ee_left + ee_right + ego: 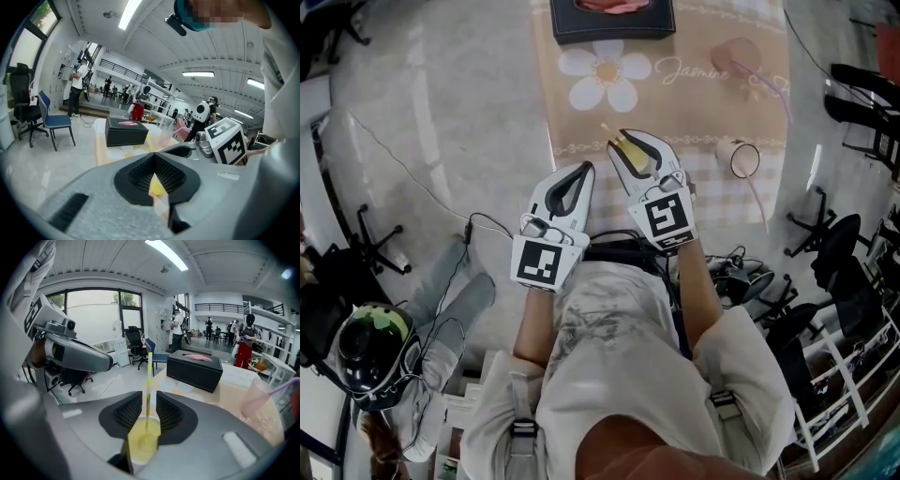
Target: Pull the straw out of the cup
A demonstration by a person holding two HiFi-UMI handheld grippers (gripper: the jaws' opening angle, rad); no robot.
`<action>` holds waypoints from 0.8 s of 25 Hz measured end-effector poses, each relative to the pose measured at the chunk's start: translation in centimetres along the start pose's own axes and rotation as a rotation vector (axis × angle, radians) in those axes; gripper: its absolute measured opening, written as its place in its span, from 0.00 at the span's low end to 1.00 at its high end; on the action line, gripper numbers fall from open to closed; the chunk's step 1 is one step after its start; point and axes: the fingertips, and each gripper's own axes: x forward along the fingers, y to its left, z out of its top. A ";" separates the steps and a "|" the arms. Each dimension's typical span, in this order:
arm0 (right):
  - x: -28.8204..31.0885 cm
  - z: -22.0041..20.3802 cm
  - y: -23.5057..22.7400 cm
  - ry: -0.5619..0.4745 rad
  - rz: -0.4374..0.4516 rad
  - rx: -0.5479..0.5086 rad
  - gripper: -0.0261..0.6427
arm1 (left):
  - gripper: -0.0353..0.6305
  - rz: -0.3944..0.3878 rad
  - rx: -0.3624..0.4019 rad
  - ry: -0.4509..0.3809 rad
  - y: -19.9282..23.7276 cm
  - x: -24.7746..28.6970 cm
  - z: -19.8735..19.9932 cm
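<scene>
Standing upright in a yellow cup (140, 444), the yellow-striped straw (149, 373) rises through the narrow gap between the jaws of the right hand-held gripper (149, 397). Those jaws are slightly spread, one on each side of the straw, with a sliver of space showing on both sides. The cup sits on the cloth-covered bench (694, 112), directly under that gripper. The left hand-held gripper (153, 157) hovers just beside it, its tips pressed together, pinching nothing I can make out. A black box (194, 365) lies farther back on the bench.
</scene>
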 end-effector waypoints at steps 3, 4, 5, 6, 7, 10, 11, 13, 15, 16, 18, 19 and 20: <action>0.2 -0.2 0.1 0.006 0.000 -0.006 0.18 | 0.06 0.001 -0.001 -0.011 0.0 -0.1 0.3; 0.2 -0.2 0.2 0.008 0.000 -0.007 0.17 | 0.06 0.001 -0.002 -0.010 0.0 -0.1 0.4; 0.2 -0.3 0.2 0.008 -0.002 -0.007 0.15 | 0.06 0.001 -0.003 -0.011 0.0 -0.2 0.4; 0.2 -0.3 0.2 0.007 -0.004 -0.007 0.13 | 0.06 0.002 -0.005 -0.016 0.0 -0.3 0.4; 0.2 -0.4 0.2 0.007 -0.006 -0.007 0.12 | 0.06 0.003 -0.007 -0.021 0.0 -0.3 0.4; 0.1 -0.4 0.3 0.000 -0.006 -0.002 0.09 | 0.06 0.005 -0.005 -0.022 -0.2 -0.5 0.4; -0.1 -0.3 0.4 -0.002 -0.005 -0.001 0.09 | 0.06 0.006 -0.002 -0.020 -0.3 -0.6 0.4; -0.3 -0.3 0.6 -0.006 -0.003 -0.002 0.09 | 0.06 0.008 0.000 -0.022 -0.4 -0.8 0.5; -0.3 -0.2 0.7 -0.009 -0.006 -0.002 0.09 | 0.06 0.008 -0.001 -0.025 -0.4 -0.9 0.5; -0.4 -0.2 0.7 -0.011 -0.007 -0.002 0.09 | 0.06 0.006 0.000 -0.027 -0.4 -0.9 0.6; -0.4 -0.2 0.7 -0.013 -0.009 0.001 0.09 | 0.06 0.001 0.000 -0.033 -0.4 -1.0 0.6; -0.5 -0.1 0.6 -0.013 -0.010 0.001 0.09 | 0.06 -0.001 0.001 -0.035 -0.4 -1.0 0.7; -0.6 -0.1 0.6 -0.013 -0.011 0.000 0.09 | 0.06 -0.003 0.003 -0.036 -0.5 -1.0 0.7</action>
